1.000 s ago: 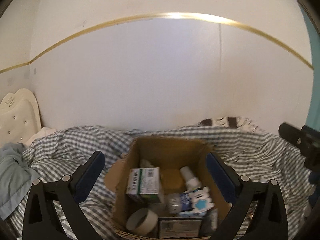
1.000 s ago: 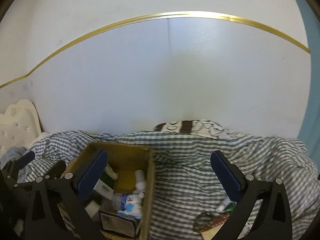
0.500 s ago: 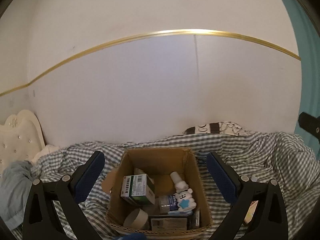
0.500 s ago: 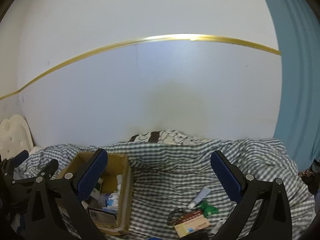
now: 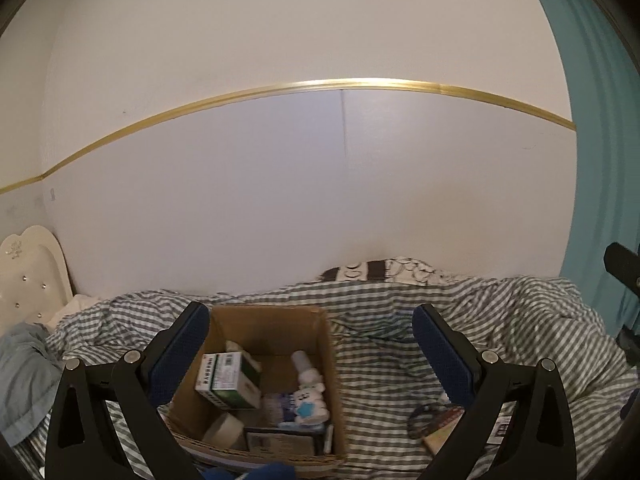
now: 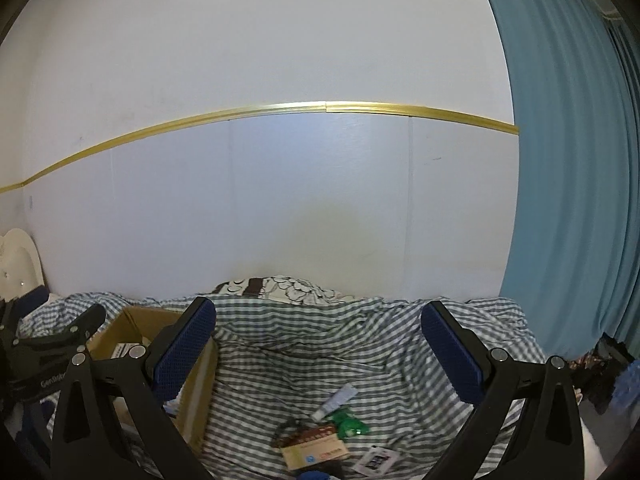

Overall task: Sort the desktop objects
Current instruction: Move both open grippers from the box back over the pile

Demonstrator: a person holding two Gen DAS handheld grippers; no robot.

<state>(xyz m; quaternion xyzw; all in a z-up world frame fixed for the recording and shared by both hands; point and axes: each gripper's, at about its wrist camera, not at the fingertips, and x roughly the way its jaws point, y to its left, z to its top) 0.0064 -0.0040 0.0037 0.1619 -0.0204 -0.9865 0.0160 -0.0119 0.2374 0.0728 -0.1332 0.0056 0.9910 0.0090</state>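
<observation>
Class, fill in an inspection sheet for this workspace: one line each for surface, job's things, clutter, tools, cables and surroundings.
Surface: rumpled grey-and-white checked bedcover.
Job's things: open cardboard box holding a green-and-white carton, a white bottle and a tape roll; loose on the cover to its right lie a white tube, a green packet and a tan carton.
Clutter: blue-grey cloth at far left.
Tools: left tool open, empty; right tool open, empty.
Cables: nothing seen.
Surroundings: white wall with gold trim, teal curtain, white headboard.
</observation>
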